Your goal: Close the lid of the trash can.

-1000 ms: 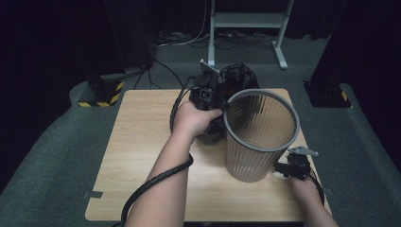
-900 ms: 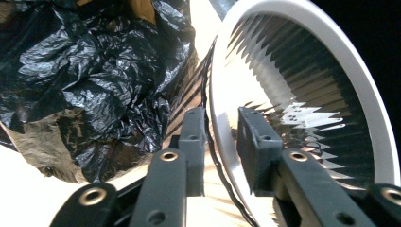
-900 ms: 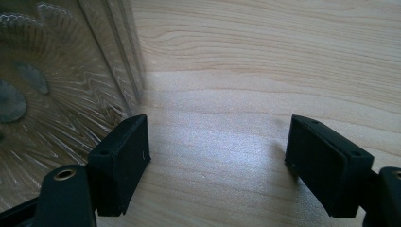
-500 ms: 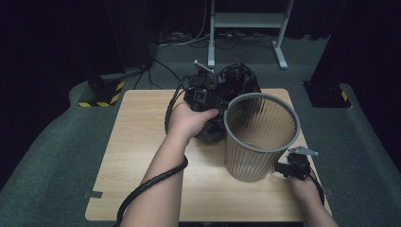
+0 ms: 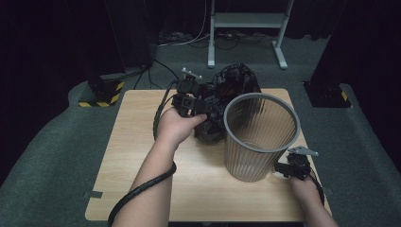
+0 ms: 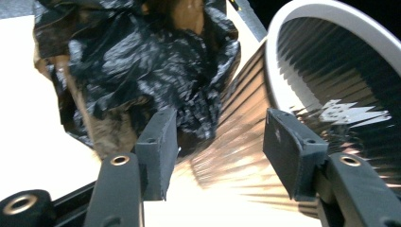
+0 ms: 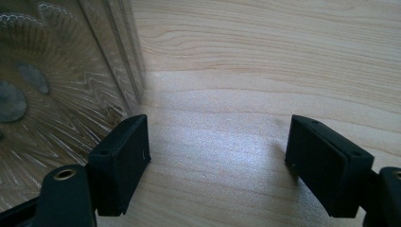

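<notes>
Left gripper [image 5: 201,109] sat at the far middle of the wooden table [image 5: 132,156], against the crumpled black plastic bag [image 5: 227,87]. Its jaws had just been opening; in the left gripper view they stood apart with nothing pinched between them, the bag [image 6: 142,61] just beyond the tips. Ribbed grey waste bin [image 5: 260,137] stood upright right of the bag, touching it. Right gripper [image 5: 283,169] rested low at the bin's near-right base, jaws spread wide over bare table, one pad [image 7: 123,161] just beside the bin wall.
</notes>
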Tool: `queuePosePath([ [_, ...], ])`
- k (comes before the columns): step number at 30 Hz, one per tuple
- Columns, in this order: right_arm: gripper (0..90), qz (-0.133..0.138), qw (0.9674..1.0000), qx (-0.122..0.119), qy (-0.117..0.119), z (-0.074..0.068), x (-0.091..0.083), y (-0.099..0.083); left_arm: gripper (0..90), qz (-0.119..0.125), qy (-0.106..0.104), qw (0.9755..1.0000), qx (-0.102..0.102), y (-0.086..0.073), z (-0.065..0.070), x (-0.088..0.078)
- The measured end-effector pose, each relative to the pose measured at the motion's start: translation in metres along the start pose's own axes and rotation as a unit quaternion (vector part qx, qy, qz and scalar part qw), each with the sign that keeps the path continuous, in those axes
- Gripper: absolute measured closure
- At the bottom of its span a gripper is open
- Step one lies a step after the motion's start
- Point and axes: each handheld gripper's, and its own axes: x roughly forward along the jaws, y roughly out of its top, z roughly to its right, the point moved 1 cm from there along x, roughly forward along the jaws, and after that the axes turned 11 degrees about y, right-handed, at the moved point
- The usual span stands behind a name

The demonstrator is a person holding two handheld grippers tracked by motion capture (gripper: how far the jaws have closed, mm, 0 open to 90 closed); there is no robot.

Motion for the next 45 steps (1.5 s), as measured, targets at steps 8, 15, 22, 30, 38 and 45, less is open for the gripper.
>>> queuePosePath([
  [8, 22.3, -0.001, 1.0, 0.0, 0.0, 0.0, 0.0, 0.0, 39.8, 0.004, 0.022, 0.9997, 0.008, -0.019, -0.017, 0.002],
  [15, 22.3, -0.001, 1.0, 0.0, 0.0, 0.0, 0.0, 0.0, 35.9, 0.011, 0.035, 0.9992, 0.015, -0.036, -0.027, 0.009],
  [22, 22.4, -0.001, 1.0, -0.003, -0.001, 0.0, 0.0, 0.0, 33.3, 0.015, 0.045, 0.9987, 0.019, -0.055, -0.039, 0.019],
  [30, 22.5, 0.0, 1.0, -0.004, -0.002, 0.0, -0.001, -0.001, 32.6, 0.012, 0.042, 0.9985, 0.033, -0.077, -0.044, 0.032],
  [38, 22.4, 0.0, 1.0, -0.002, 0.0, 0.0, 0.0, 0.0, 27.4, 0.03, 0.049, 0.9971, 0.049, -0.097, -0.056, 0.04],
  [45, 22.5, -0.001, 1.0, -0.002, 0.0, 0.0, 0.0, 0.0, 25.1, 0.045, 0.055, 0.9948, 0.073, -0.123, -0.062, 0.056],
])
